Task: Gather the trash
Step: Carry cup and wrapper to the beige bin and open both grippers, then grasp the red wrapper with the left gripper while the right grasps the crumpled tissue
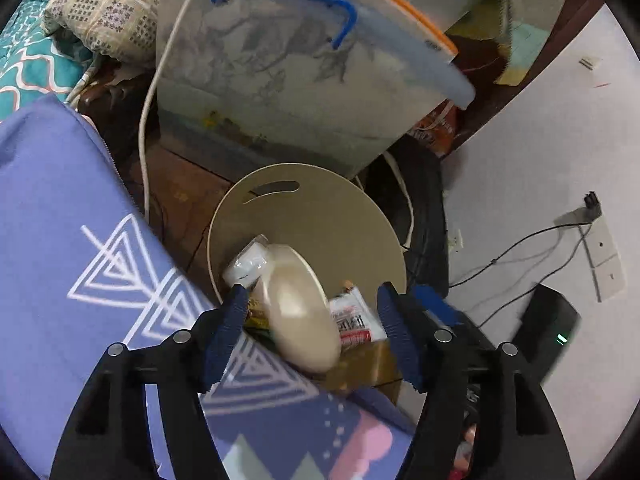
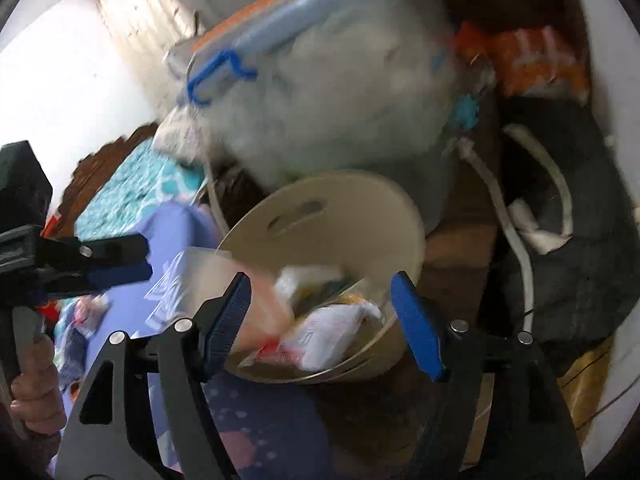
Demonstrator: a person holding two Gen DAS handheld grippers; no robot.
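A beige round bin with its lid (image 1: 320, 216) tipped up stands beside the bed. In the left wrist view a blurred cream bowl-like item (image 1: 300, 312) and a white and red wrapper (image 1: 354, 320) lie at the bin mouth, between the open fingers of my left gripper (image 1: 312, 332). In the right wrist view my right gripper (image 2: 320, 320) is open over the bin (image 2: 372, 360), which holds white wrappers (image 2: 332, 332); a blurred pinkish clear plastic piece (image 2: 256, 312) sits by its left finger. The left gripper (image 2: 112, 268) shows at the left there.
A purple patterned bedcover (image 1: 72, 240) lies left of the bin. A clear storage box with blue handle (image 1: 280, 72) stands behind it. White cable (image 1: 148, 120), black bag (image 2: 568, 240), orange packets (image 2: 536, 60) and a black device (image 1: 548, 328) against the white wall are nearby.
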